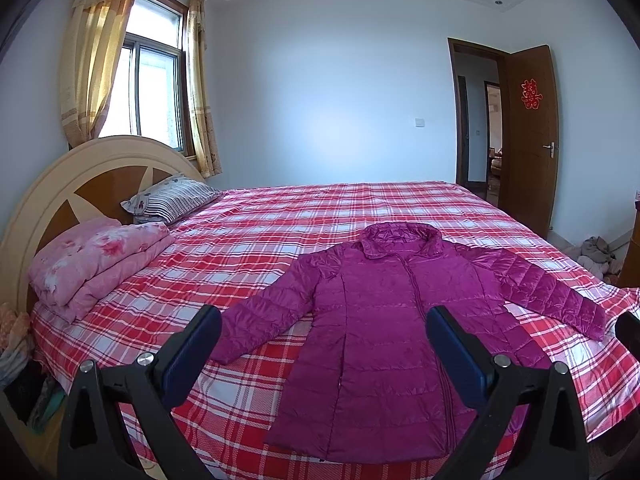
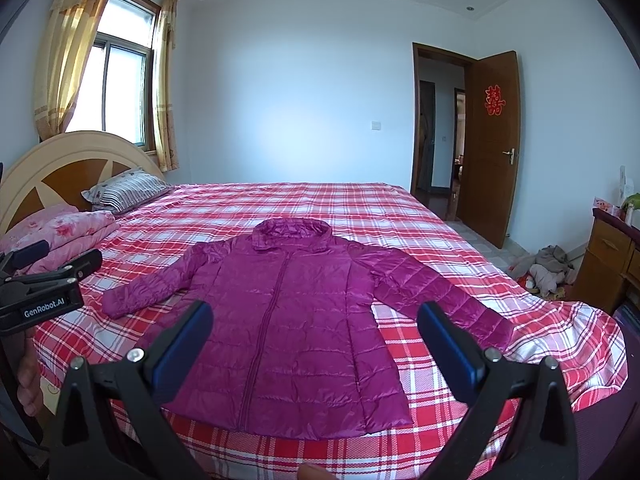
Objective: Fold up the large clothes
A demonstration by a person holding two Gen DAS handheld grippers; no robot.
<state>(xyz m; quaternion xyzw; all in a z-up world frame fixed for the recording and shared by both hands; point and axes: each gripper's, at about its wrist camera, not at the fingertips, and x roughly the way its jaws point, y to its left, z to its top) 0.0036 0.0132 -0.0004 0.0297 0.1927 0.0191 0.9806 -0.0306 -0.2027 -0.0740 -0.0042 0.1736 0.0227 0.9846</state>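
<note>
From the left wrist view, the left tool [image 1: 324,344] hangs above the near edge of the bed [image 1: 248,240], its jaws spread wide and holding nothing. The purple jacket [image 1: 384,320] lies flat and face up on the plaid sheet, zipped, hood toward the far wall, hem close to the near edge. Both sleeves angle outward; the one on the right of the view ends near the bed's corner. Bare sheet runs between the jacket and the folded pink quilt [image 1: 96,264] by the headboard.

From the right wrist view, the right tool [image 2: 316,336] is likewise wide and empty, above the jacket [image 2: 288,320] hem. The left tool [image 2: 52,268] shows at the left margin, clear of the sleeve. Beyond the hood the bed [image 2: 280,200] stays bare up to the far edge. A clothes heap [image 2: 544,268] sits on the floor near the open door [image 2: 492,148].
</note>
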